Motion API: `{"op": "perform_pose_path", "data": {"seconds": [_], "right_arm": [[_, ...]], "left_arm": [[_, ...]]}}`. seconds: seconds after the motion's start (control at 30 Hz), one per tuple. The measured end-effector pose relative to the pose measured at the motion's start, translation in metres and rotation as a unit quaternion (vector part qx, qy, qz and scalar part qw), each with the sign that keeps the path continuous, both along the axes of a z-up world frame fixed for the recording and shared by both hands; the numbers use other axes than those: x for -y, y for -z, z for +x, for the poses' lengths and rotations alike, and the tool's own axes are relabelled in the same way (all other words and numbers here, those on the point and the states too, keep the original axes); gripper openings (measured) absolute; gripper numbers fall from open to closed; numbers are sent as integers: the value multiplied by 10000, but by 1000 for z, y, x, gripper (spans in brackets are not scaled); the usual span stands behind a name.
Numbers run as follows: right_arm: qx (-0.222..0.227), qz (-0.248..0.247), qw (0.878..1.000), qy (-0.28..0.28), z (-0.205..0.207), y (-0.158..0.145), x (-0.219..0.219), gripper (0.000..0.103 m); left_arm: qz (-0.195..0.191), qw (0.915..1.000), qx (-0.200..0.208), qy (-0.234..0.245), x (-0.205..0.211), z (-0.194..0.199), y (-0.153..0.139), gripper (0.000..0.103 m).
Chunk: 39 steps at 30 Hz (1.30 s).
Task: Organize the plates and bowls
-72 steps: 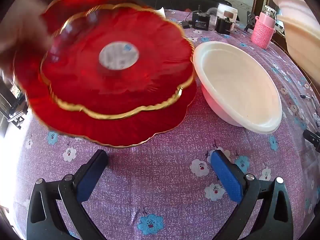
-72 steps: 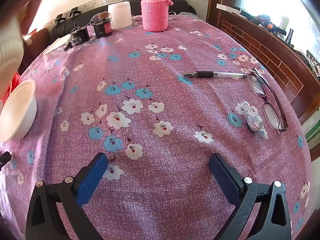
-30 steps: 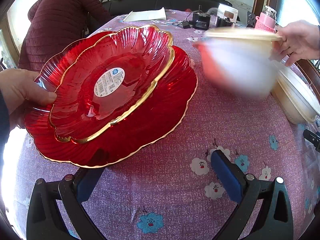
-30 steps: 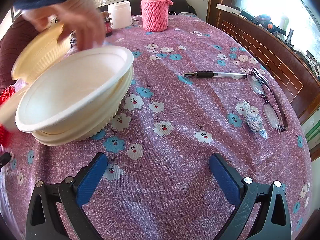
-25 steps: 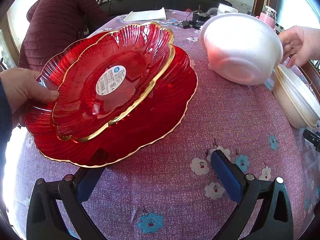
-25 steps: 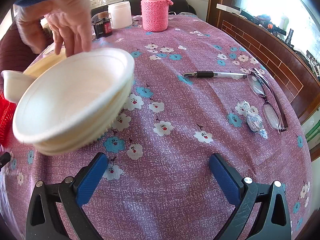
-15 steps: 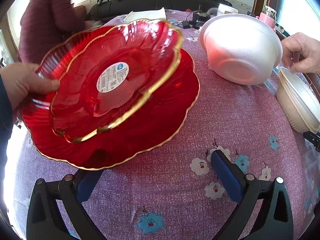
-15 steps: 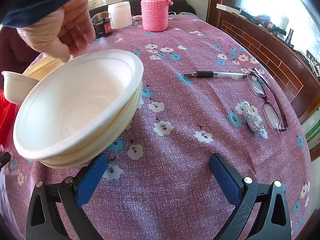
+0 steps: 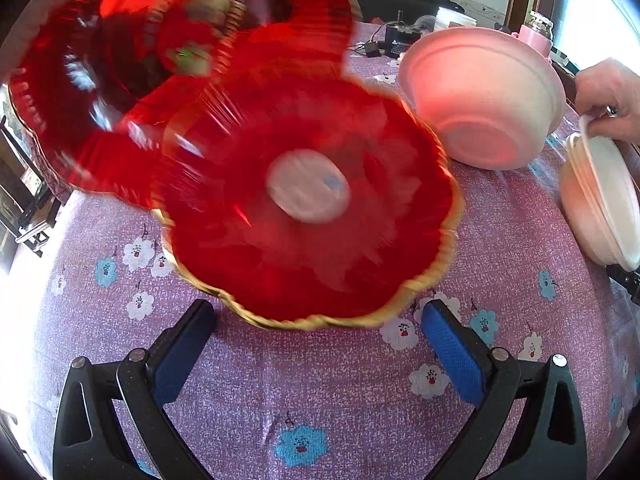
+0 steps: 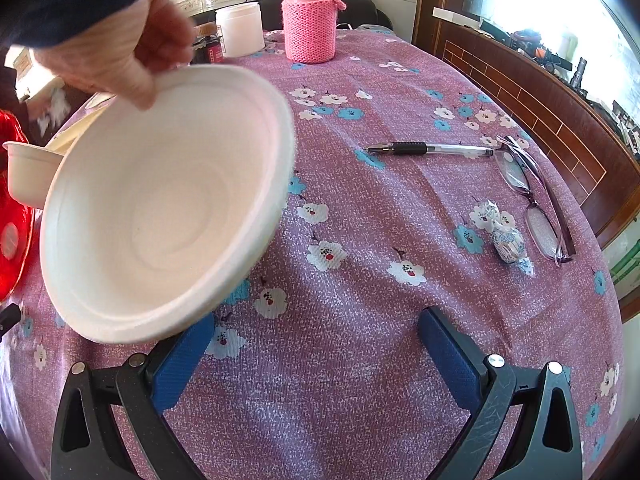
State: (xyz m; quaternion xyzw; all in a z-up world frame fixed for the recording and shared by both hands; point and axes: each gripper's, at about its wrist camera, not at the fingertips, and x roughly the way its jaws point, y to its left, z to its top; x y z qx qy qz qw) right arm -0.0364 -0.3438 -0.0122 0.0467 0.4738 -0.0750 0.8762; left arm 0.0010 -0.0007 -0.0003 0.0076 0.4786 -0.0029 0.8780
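Observation:
In the left wrist view a red gold-rimmed plate (image 9: 308,204) lies blurred on the purple cloth just ahead of my open left gripper (image 9: 316,344). A second, larger red plate (image 9: 132,64) is lifted and blurred at the upper left. A white bowl (image 9: 484,96) rests upside down at the back right. A hand (image 9: 608,100) grips a tilted stack of white bowls (image 9: 600,196) at the right edge. In the right wrist view that hand (image 10: 120,52) tips the white bowl stack (image 10: 168,204) toward me, over the left finger of my open right gripper (image 10: 316,356).
A pen (image 10: 428,149), glasses (image 10: 532,200) and a wrapped sweet (image 10: 506,240) lie on the right of the flowered cloth. A pink flask (image 10: 309,16), white jar (image 10: 239,29) and small dark items stand at the far edge. A wooden ledge (image 10: 540,96) runs along the right.
The two red plates have separated: the smaller one dropped to the cloth near my left gripper, the larger swung up to the left. The hand tipped the white bowl stack further toward my right gripper.

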Motion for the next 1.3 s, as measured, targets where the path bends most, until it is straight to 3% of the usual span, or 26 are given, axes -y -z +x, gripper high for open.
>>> {"op": "perform_pose_path", "data": {"seconds": [1.3], "right_arm": [[-5,-2,10000,3,0,0,0,102]], "left_arm": [[6,10000,10,-30,2,-4,0,103]]}}
